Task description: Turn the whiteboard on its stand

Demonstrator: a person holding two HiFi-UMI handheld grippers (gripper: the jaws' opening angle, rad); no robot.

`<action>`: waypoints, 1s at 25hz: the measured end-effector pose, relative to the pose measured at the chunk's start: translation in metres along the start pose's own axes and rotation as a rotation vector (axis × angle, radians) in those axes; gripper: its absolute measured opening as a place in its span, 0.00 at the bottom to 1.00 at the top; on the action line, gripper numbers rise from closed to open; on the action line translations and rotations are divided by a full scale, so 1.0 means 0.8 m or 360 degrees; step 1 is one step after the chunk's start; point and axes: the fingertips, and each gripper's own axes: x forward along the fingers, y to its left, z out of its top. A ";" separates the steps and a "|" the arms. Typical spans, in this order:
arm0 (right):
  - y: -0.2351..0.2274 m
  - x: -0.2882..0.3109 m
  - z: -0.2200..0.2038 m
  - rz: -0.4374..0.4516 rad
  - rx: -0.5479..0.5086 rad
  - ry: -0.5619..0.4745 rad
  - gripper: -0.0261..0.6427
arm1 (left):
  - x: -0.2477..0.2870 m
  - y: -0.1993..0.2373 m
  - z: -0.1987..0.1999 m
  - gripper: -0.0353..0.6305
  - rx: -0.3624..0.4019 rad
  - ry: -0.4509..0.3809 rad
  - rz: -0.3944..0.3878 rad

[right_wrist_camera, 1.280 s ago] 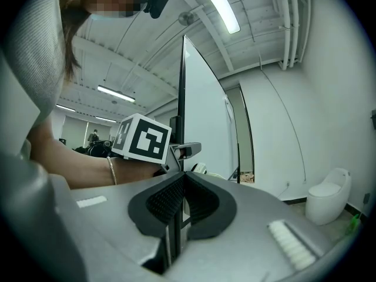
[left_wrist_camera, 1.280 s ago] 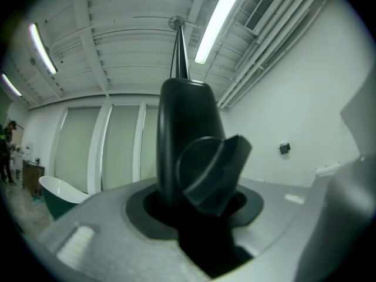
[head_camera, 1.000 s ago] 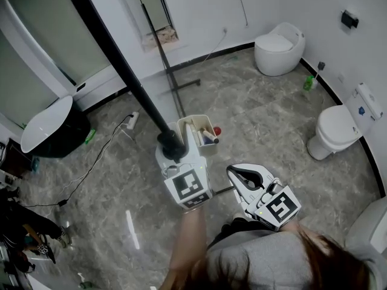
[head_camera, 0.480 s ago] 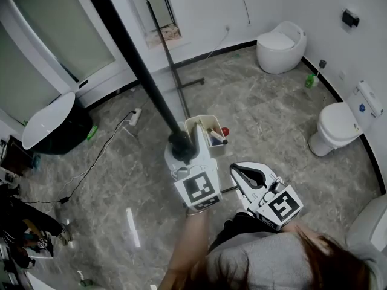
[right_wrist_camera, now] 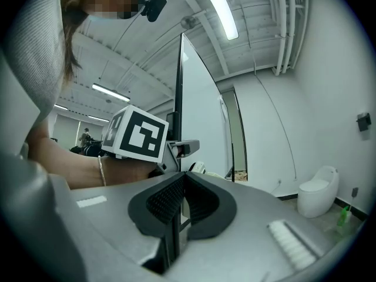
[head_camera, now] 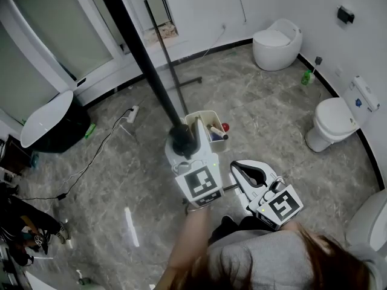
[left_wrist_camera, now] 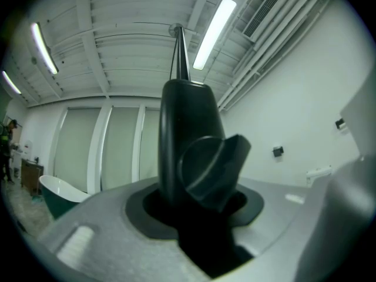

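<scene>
Clamping left gripper [head_camera: 182,141] on whiteboard's black frame [head_camera: 147,59], jaws pressing it; right gripper [head_camera: 246,174] hanging just right of it, jaws together, empty.

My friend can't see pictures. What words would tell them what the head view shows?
Seen from above, the left tongs are clamped on the black top edge of the whiteboard, while the right tongs hang shut and empty beside them. Below are a grey floor and a white toilet.

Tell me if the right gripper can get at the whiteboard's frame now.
Probably yes: the right gripper hangs beside the left gripper, which grips the frame, nothing between; its fingers are together and need opening.
</scene>
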 end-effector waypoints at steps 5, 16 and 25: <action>-0.001 -0.023 -0.003 0.0003 0.0021 -0.0002 0.05 | -0.020 -0.016 0.003 0.31 0.0024 0.0000 0.0025; 0.015 -0.092 0.001 0.0037 0.0040 -0.0016 0.05 | -0.078 -0.058 0.017 0.31 0.0028 0.0004 0.0038; 0.036 -0.143 -0.001 0.0070 0.0046 -0.0025 0.05 | -0.123 -0.086 0.027 0.31 0.0015 -0.0009 0.0039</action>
